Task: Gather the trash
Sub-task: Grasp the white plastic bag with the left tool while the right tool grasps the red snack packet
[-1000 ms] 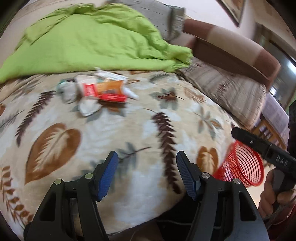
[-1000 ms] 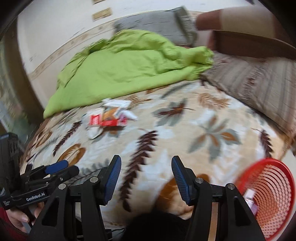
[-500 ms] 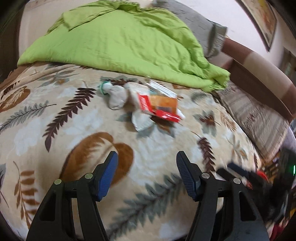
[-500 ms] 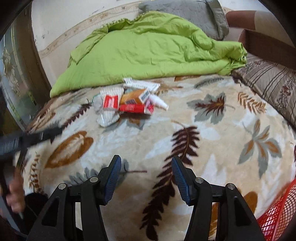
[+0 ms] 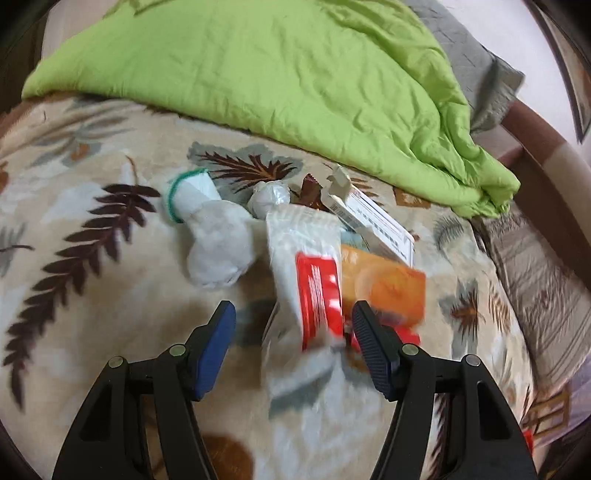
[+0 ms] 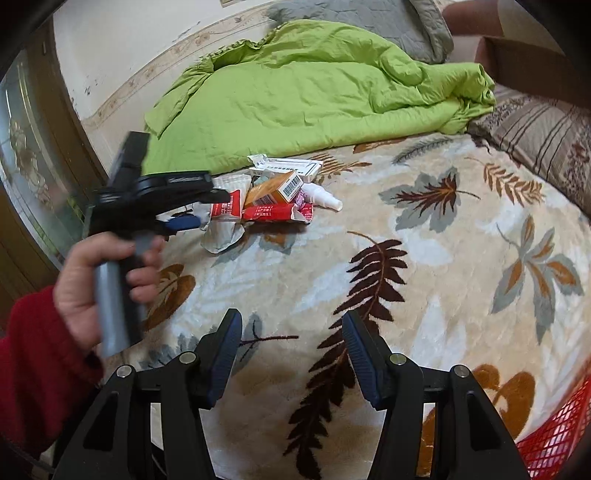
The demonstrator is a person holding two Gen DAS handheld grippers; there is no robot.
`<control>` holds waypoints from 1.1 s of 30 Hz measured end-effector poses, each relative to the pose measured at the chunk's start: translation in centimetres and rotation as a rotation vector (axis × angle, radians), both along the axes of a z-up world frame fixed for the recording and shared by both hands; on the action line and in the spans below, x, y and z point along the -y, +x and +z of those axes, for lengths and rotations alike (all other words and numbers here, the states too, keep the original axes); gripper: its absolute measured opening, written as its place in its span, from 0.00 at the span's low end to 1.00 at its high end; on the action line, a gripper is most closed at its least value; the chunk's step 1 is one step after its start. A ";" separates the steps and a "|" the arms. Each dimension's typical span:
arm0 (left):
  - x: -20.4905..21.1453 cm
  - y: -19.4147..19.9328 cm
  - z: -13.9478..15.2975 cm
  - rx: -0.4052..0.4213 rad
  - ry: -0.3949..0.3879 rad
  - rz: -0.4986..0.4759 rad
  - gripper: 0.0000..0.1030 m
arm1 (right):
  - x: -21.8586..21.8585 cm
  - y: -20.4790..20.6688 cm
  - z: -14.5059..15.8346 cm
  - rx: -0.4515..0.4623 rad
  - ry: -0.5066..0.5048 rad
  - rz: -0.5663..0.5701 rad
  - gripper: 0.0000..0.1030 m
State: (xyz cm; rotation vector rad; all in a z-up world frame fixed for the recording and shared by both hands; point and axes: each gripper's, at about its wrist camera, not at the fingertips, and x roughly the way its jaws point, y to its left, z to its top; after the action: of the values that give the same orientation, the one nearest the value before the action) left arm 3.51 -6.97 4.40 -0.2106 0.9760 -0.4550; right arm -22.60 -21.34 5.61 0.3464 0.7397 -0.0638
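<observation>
A heap of trash lies on the leaf-patterned blanket [image 5: 92,288]: a white-and-red packet [image 5: 314,280], an orange box [image 5: 384,284], a white carton [image 5: 373,221] and crumpled white wads [image 5: 218,240]. My left gripper [image 5: 293,339] is open, its blue pads on either side of the packet's near end. In the right wrist view the same heap [image 6: 266,199] sits mid-bed, with the left gripper [image 6: 192,206] reaching into it, held by a hand [image 6: 96,284] in a red sleeve. My right gripper [image 6: 291,347] hangs open over bare blanket, nothing between its pads. A red mesh basket [image 6: 554,439] shows at the lower right.
A rumpled green quilt [image 5: 277,74] covers the back of the bed, with a grey pillow [image 6: 388,22] behind it. A striped cushion [image 6: 546,136] and a brown sofa arm [image 5: 546,158] lie to the right. A small white bottle [image 6: 321,195] rests beside the heap.
The left gripper has swung across the bed and closed in on the trash heap, which now fills its view. The right gripper has edged forward; the basket has slid to its frame's corner.
</observation>
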 end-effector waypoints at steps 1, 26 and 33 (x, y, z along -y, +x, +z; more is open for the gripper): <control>0.5 0.7 -0.5 -0.019 -0.013 -0.009 0.58 | 0.1 0.0 -0.1 0.000 0.006 0.001 0.59; -8.5 -11.4 -0.8 0.140 0.009 -0.038 0.26 | -1.9 14.8 -0.8 -0.128 -0.411 0.314 0.59; -8.3 -10.5 -1.5 0.126 -0.019 -0.060 0.26 | -3.0 20.0 -4.0 -0.217 -0.540 0.385 0.31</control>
State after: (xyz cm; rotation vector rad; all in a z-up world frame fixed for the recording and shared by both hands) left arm -7.03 1.31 2.90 -0.1684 0.8569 -0.5260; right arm -2.64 -18.35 1.56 -0.3251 0.9589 0.0644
